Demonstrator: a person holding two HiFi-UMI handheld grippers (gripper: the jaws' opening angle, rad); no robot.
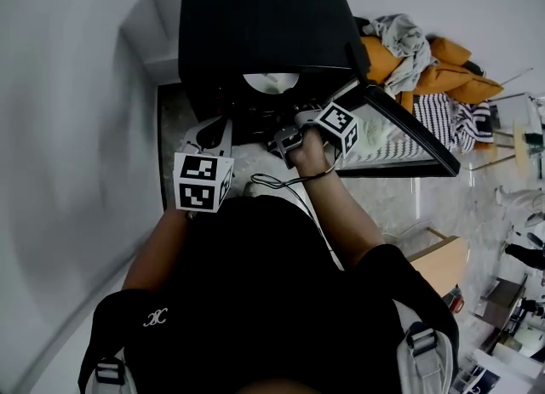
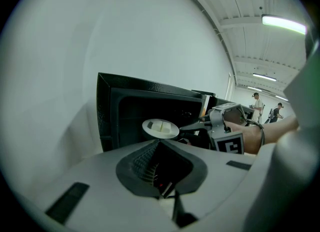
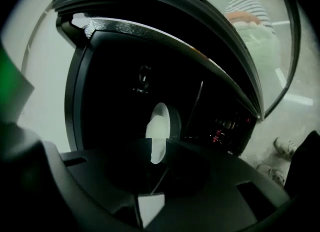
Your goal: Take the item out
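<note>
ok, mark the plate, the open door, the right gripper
plate (image 2: 160, 129), left gripper view, white top face
open door (image 1: 413, 128), head view, dark frame edge
right gripper (image 2: 187, 125), left gripper view, between its fingers

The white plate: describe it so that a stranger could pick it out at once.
Find the big black oven against the white wall, its door swung open. At its dark mouth the right claw grips a small round white plate by the rim. It is the only pale, round thing against the black cavity.

the person wears a black short-sleeved shirt (image 1: 255, 299) and grey buckled shoulder straps (image 1: 423, 348).
</note>
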